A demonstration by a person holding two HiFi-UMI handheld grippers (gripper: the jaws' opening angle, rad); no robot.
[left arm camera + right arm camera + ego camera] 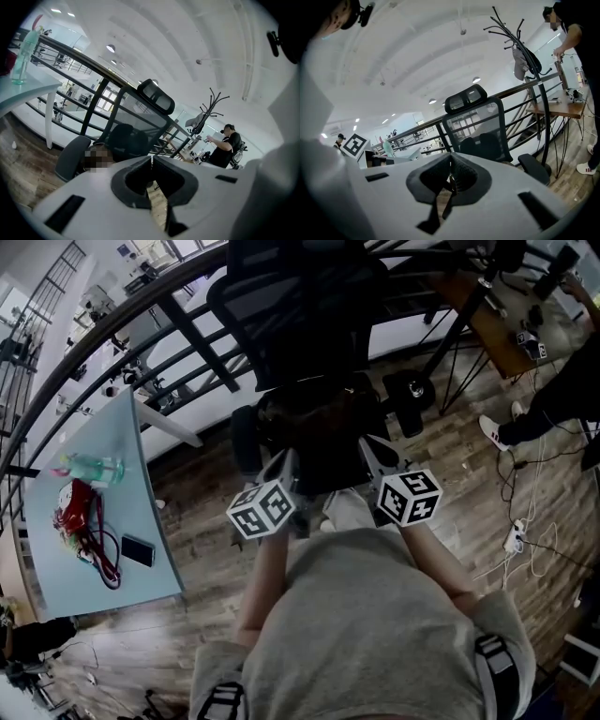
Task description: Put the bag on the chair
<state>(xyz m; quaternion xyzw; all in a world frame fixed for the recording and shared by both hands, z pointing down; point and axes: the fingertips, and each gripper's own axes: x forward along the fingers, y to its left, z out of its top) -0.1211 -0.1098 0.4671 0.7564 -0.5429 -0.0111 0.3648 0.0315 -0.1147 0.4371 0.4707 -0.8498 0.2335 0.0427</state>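
A dark bag [314, 423] lies on the seat of a black mesh-backed office chair [300, 306], straight ahead of me. My left gripper [281, 472] hovers at the seat's front left edge, shut and empty. My right gripper [375, 454] sits at the front right edge, also shut with nothing in it. Neither touches the bag as far as I can see. In the left gripper view the jaws [152, 159] meet in front of the chair [140, 117]. The right gripper view shows closed jaws [451, 159] before the chair [480, 126].
A pale blue table [141, 549] at the left holds a bottle [94, 468], a red bundle [77, 507] and a phone [138, 549]. A dark railing [103, 343] runs behind the chair. A wooden desk [497, 329], a person's legs [553, 399] and floor cables [525, 531] are at the right.
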